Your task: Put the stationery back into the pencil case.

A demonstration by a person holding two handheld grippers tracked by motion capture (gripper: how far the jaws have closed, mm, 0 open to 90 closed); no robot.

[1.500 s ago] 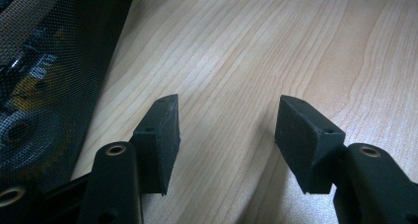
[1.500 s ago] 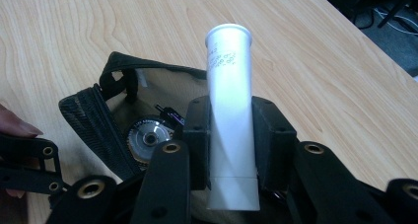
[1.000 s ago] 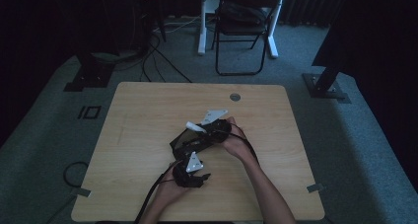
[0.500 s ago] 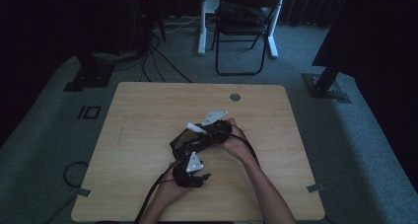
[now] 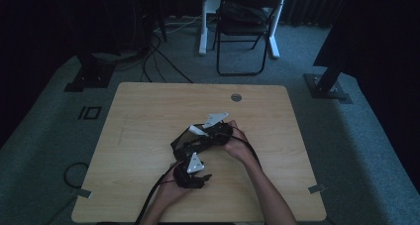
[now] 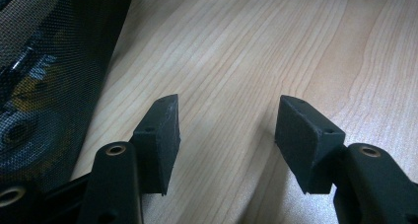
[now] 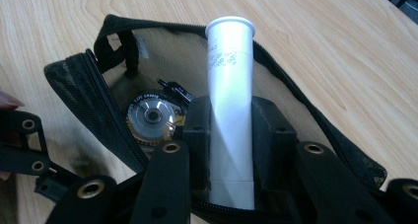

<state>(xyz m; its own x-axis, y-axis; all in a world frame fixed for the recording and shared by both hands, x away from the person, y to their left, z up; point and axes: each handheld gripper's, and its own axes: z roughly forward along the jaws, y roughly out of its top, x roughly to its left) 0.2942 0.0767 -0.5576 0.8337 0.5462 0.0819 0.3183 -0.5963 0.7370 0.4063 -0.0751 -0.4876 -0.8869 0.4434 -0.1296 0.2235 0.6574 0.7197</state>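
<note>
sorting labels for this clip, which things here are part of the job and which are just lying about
In the job:
- white tube, clamped in the right gripper
- black mesh pouch, unzipped, tube over its opening
- left gripper, open beside the pouch

Lying about:
- folding chair
- floor cables
- table grommet

Both forearms in from the desk's near edge
Left gripper (image 6: pixel 226 135) low near that edge, jaws apart, nothing between; right gripper (image 7: pixel 230 135) ahead, jaws clamped
</note>
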